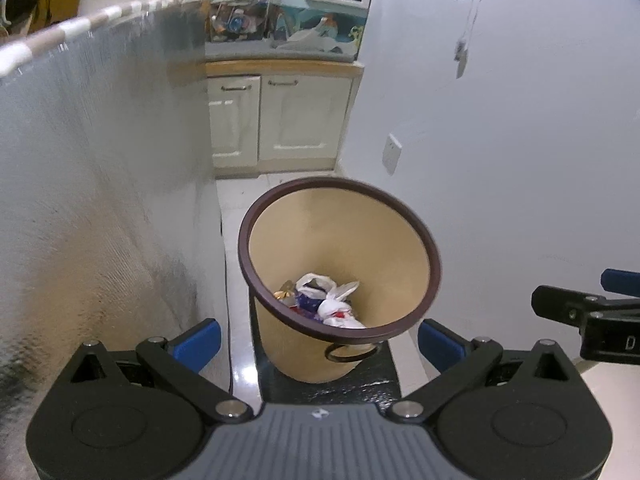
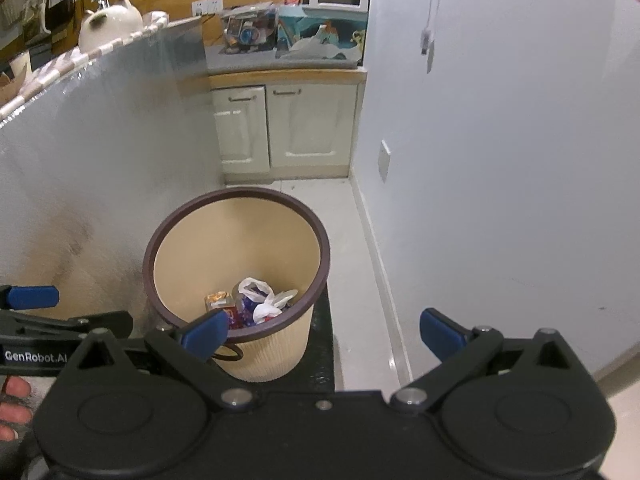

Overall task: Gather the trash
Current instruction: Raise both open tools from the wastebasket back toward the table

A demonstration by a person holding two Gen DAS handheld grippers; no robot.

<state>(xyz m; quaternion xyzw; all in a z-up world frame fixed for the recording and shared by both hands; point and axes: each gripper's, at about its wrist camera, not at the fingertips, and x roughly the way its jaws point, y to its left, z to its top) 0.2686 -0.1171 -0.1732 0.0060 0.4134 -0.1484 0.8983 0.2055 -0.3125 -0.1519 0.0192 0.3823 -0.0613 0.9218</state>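
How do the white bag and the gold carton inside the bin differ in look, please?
The white bag is soft, crumpled and knotted, while the gold carton is boxy, with flat faces. The bag lies toward the right of the bin, the carton toward the left. Both rest at the bottom among other rubbish.

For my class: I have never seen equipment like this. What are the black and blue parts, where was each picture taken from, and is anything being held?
No robot here: a person holds two hand tools, each with a camera looking along its two blue-tipped fingers. One picture comes from the left gripper, the other from the right gripper. Both are open and hold nothing. Ahead, a tan bin with a dark rim stands on a dark mat on the floor; white plastic bags and wrappers lie inside it.
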